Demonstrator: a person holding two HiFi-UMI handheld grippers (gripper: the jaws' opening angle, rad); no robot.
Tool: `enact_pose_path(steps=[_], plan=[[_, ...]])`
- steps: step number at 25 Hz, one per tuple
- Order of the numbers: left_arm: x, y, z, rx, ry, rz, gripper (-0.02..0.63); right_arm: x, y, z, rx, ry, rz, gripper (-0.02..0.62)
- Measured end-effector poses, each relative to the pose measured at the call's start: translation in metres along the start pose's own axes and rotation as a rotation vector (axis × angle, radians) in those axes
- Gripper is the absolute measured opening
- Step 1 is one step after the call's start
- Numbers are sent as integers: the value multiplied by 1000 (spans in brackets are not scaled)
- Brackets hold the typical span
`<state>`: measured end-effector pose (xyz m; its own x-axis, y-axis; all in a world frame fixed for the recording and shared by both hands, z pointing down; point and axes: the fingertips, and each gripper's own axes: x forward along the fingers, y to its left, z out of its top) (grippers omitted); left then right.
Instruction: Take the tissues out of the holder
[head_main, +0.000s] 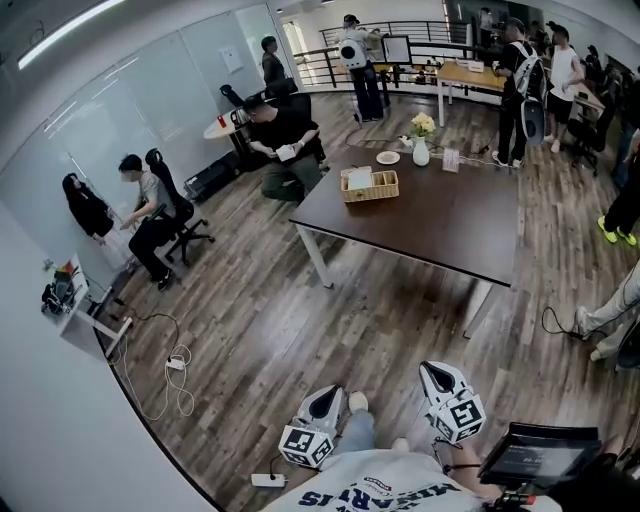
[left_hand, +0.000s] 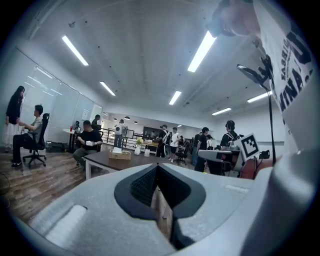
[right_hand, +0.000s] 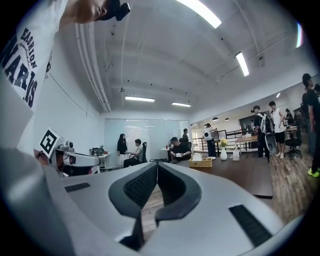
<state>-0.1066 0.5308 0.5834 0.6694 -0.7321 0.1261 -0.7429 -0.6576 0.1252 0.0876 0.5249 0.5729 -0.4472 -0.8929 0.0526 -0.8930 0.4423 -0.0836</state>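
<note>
1. Head view shows the nearest writing: dark block capitals on the person's white shirt (head_main: 390, 492), upside down there. In the right gripper view one line looks like "FASHION"; the rest is cut off.
2. Each tool carries a cube of black-and-white square markers. The left tool (head_main: 327, 398) and right tool (head_main: 436, 375) hang side by side over the floor, apart from each other. Both have their jaws pressed together with nothing between them.
3. A small dark screen (head_main: 540, 460) sits just right of the right tool.
4. The floor (head_main: 250, 330) is grey-brown wood plank, with a white power strip (head_main: 268, 480) and loose cables on it.
5. The desk (head_main: 440, 225), dark brown with white legs, stands well apart from both tools.
6. The holder (head_main: 382, 188), a tan woven rectangular basket, rests near the desk's far left corner. White tissues (head_main: 360, 178) stick up from its left part. No label can be read.
7. Behind it stand a small white plate (head_main: 388, 157), a white vase (head_main: 421, 152) with yellow flowers, and a card (head_main: 451, 160) whose print is too small to read.
8. A glass wall lines the left side. Strip lights cross the ceiling, and people sit on office chairs or stand by a far railing.
</note>
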Motion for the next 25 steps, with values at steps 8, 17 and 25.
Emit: enact_pose_path(steps=[8,17,25], plan=[[67,71,8,19,19,-48,5,69,-24,8,-13,22,-37,9],[124,183,30,9,-2,-32,5,192,-28,31,-39,45,-17,9],[160,256,25,12,14,-66,3,272,-29,30,6,41,-39,9]])
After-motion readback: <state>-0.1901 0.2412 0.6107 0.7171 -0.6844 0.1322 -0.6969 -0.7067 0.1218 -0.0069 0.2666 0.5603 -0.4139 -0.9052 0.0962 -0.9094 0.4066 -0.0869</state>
